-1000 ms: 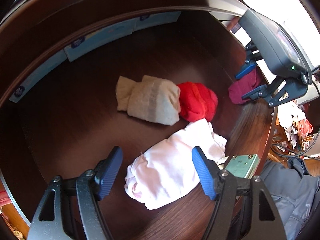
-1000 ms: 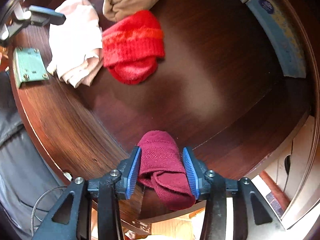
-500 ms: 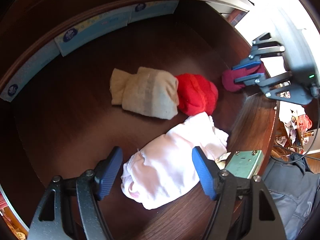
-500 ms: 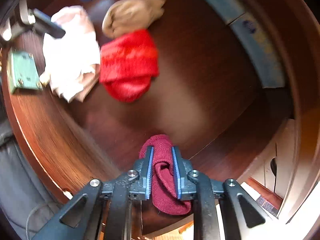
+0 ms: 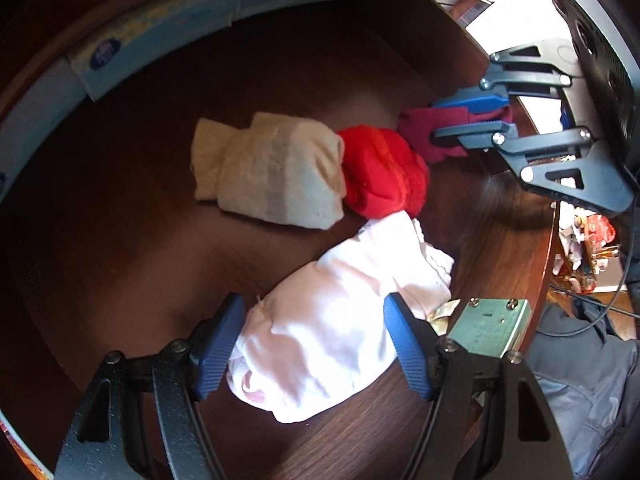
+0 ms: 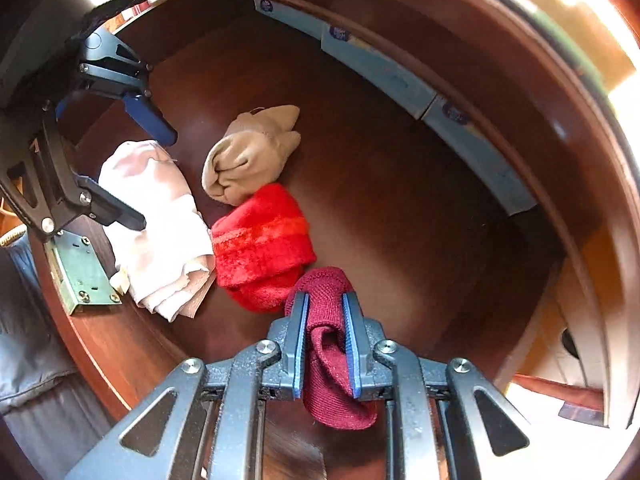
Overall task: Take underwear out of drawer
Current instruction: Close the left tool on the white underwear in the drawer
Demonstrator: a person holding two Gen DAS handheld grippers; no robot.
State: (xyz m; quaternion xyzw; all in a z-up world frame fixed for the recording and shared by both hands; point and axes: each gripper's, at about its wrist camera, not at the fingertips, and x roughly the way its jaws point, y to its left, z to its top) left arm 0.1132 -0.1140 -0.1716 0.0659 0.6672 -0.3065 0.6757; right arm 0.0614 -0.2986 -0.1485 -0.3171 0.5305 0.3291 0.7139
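Right wrist view: right gripper (image 6: 325, 344) clamps the maroon bundle (image 6: 332, 360); left gripper (image 5: 316, 344), jaws apart, straddles the soft, light white underwear (image 5: 332, 320) mid-fold near the drawer (image 5: 500, 240) front edge.

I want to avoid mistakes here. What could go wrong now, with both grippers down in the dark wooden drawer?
1. The right gripper pinches only a fold of the maroon knitted bundle; it may slip or unroll when lifted.
2. The open left gripper straddles the white folded cotton garment, close to the green metal lock plate; a finger may catch it.
3. The red fuzzy bundle touches both and may be dragged.
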